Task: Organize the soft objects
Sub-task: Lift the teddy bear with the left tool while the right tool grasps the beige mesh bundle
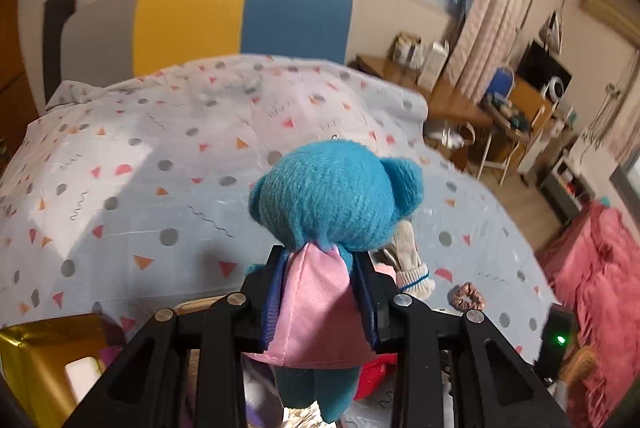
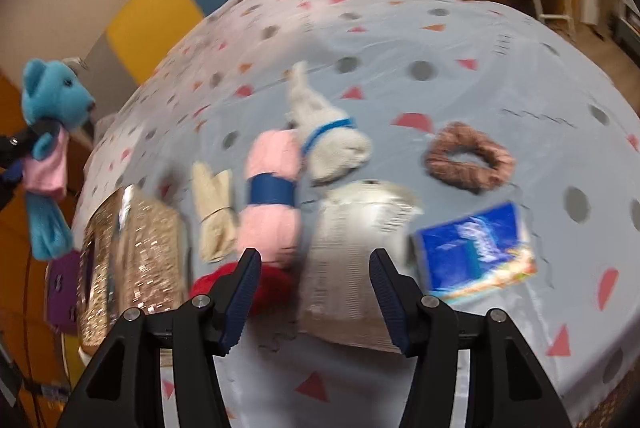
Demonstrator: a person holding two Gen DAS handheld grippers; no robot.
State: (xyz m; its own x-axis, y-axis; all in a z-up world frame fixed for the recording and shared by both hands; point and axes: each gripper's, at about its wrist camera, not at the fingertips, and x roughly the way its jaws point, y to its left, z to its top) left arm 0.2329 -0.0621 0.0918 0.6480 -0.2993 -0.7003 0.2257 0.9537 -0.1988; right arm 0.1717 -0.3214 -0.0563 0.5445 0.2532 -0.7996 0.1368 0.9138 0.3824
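My left gripper [image 1: 320, 292] is shut on a blue teddy bear [image 1: 332, 200] in a pink shirt and holds it up above the table; the bear also shows at the far left of the right wrist view [image 2: 52, 100]. My right gripper [image 2: 316, 292] is open and empty, low over the table. Just beyond its fingers lie a pink yarn ball with a blue band [image 2: 272, 188], a red soft item [image 2: 272, 284], a white sock with a blue stripe [image 2: 328, 136], a beige cloth bundle [image 2: 214, 208], a brown scrunchie [image 2: 470, 160] and a printed packet [image 2: 352, 260].
A gold glitter box [image 2: 132, 260] with a purple item [image 2: 64, 292] beside it stands at the table's left. A blue tissue pack [image 2: 476, 252] lies at the right. The tablecloth [image 2: 440, 36] is pale blue with dots and triangles. A blue-yellow chair [image 1: 244, 20] stands behind.
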